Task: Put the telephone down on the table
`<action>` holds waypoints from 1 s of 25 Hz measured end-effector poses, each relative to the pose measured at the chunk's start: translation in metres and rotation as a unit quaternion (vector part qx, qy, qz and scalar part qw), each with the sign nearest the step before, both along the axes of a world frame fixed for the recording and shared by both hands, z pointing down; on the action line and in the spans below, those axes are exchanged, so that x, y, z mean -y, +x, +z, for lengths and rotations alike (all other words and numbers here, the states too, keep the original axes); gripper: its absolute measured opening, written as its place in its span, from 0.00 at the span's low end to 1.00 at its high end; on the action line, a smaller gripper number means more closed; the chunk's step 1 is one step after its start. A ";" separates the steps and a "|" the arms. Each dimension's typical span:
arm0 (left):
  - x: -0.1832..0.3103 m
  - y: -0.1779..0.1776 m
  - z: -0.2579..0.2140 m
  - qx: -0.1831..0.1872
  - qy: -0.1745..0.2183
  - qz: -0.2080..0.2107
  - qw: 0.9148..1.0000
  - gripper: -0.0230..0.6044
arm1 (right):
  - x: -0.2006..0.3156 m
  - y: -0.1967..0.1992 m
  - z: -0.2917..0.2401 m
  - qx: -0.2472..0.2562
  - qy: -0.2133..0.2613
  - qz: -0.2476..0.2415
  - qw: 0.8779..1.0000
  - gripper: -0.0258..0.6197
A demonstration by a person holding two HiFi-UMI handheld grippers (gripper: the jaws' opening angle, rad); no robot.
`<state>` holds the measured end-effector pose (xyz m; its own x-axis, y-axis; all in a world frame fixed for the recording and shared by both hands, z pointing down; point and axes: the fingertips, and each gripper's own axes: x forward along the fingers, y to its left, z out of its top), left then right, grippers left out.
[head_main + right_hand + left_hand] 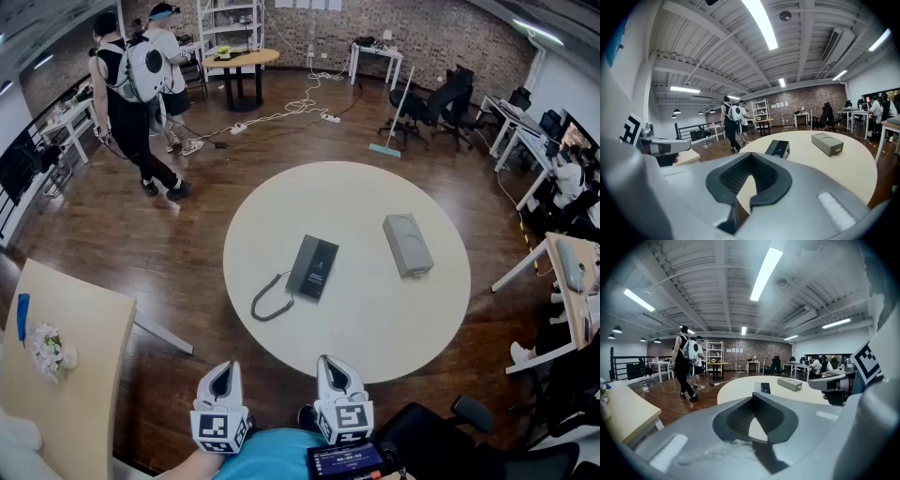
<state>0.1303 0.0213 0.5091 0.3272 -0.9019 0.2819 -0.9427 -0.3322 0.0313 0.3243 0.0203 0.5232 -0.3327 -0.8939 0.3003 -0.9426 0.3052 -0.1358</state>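
A dark telephone (312,267) lies flat near the middle of the round cream table (375,328), with its coiled cord (270,300) trailing toward the front left. Right of it lies a grey box-shaped unit (408,245). My left gripper (222,370) and right gripper (335,364) hover side by side at the table's near edge, both shut and empty, well short of the telephone. The left gripper view shows the left gripper (757,397) with the telephone (764,388) ahead. The right gripper view shows the right gripper (751,157), the telephone (778,148) and the grey unit (828,143).
A wooden table (66,375) with a blue item stands at the left. Two people (141,84) walk at the back left. Desks and office chairs (441,98) line the right side, and a black chair (469,445) stands close at the lower right. Cables cross the far floor.
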 end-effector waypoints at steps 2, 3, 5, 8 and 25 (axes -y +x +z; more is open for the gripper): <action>0.002 0.025 0.002 -0.005 0.001 0.001 1.000 0.06 | 0.003 0.022 -0.002 -0.006 0.005 -0.002 1.000 0.03; 0.002 0.036 0.002 -0.006 0.003 0.001 1.000 0.06 | 0.005 0.031 -0.002 -0.009 0.007 -0.003 1.000 0.03; 0.004 0.052 0.001 -0.007 0.006 0.003 1.000 0.06 | 0.009 0.044 0.000 -0.012 0.007 -0.007 1.000 0.03; 0.008 0.063 -0.002 0.000 0.008 0.014 1.000 0.06 | 0.014 0.053 0.003 -0.007 0.004 -0.001 1.000 0.03; 0.148 0.057 -0.023 -0.039 0.043 0.116 0.992 0.06 | 0.108 0.035 -0.015 -0.047 -0.010 0.089 0.995 0.03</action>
<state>0.1870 -0.1268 0.4858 0.5463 -0.8195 0.1731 -0.8365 -0.5444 0.0629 0.3591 -0.0878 0.5080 -0.1388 -0.9299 0.3407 -0.9903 0.1302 -0.0481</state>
